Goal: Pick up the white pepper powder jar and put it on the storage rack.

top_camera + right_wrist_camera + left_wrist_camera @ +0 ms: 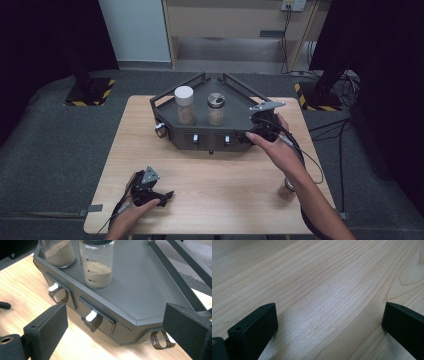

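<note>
I hold my right gripper (pixel 248 134) wide open beside the grey organizer (pixel 140 287), lined up on its nearer drawer tab (pixel 90 315). My left gripper (pixel 162 195) rests open on the table (pixel 324 277), out of the way.

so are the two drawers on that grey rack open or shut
Shut: both drawers sit flush in the grey rack front, white handles out.

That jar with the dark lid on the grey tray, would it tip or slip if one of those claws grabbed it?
The jar with the dark lid looks tall for its base, so a high push might tip it. Its clear wall seems smooth, perhaps slippery and breakable. It is only part filled with brown powder, so probably fairly light. The right gripper is open beside the grey tray.
</note>
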Action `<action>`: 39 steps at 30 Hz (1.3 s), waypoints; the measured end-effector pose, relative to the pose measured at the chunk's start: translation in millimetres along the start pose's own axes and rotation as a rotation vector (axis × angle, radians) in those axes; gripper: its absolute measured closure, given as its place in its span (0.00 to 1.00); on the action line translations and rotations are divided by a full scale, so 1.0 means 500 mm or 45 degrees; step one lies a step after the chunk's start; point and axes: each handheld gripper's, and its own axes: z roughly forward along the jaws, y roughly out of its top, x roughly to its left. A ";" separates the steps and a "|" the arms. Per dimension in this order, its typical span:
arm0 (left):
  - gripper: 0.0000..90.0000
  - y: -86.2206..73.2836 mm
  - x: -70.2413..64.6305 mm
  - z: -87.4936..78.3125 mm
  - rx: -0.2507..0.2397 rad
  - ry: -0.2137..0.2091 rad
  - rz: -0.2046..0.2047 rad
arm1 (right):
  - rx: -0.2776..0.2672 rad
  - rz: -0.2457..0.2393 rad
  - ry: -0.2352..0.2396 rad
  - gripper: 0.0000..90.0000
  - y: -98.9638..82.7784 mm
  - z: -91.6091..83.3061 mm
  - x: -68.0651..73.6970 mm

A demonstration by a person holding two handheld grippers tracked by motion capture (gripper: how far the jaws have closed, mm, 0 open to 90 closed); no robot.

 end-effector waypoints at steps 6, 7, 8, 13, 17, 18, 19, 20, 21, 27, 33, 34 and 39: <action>0.00 0.000 0.000 0.000 0.000 0.000 -0.002 | 0.000 0.017 0.003 0.07 -0.015 -0.013 -0.010; 0.00 0.000 0.000 0.000 0.000 0.000 -0.002 | 0.001 0.019 0.002 0.07 -0.018 -0.015 -0.012; 0.00 0.000 0.000 0.000 0.000 0.000 -0.002 | 0.004 0.021 0.002 0.07 -0.020 -0.017 -0.013; 0.00 0.000 0.000 0.000 0.000 0.000 -0.001 | 0.005 0.028 -0.001 0.07 -0.033 -0.028 -0.019; 0.00 0.000 0.000 0.000 0.001 0.000 -0.001 | 0.006 0.033 -0.001 0.07 -0.041 -0.037 -0.023; 0.00 0.000 0.000 0.000 0.001 0.000 -0.001 | 0.007 0.032 -0.001 0.07 -0.043 -0.039 -0.024; 0.00 0.000 0.000 0.000 0.001 0.000 -0.001 | 0.009 0.033 -0.001 0.07 -0.045 -0.041 -0.025; 0.00 0.000 0.000 0.000 0.001 0.000 -0.001 | 0.008 0.033 -0.001 0.07 -0.047 -0.043 -0.026; 0.00 0.000 0.000 0.000 0.001 0.000 -0.001 | 0.008 0.035 -0.002 0.07 -0.050 -0.045 -0.028; 0.00 0.000 0.000 0.000 0.001 0.000 -0.001 | 0.012 0.046 -0.010 0.06 -0.063 -0.055 -0.035; 0.00 0.000 0.000 0.000 0.001 0.000 0.000 | 0.012 0.057 -0.015 0.06 -0.074 -0.064 -0.042; 0.00 0.000 0.000 0.000 0.001 0.000 -0.001 | 0.013 0.062 -0.014 0.06 -0.076 -0.066 -0.043; 0.00 0.000 0.000 0.000 0.001 0.000 -0.001 | 0.020 0.064 -0.010 0.06 -0.083 -0.070 -0.046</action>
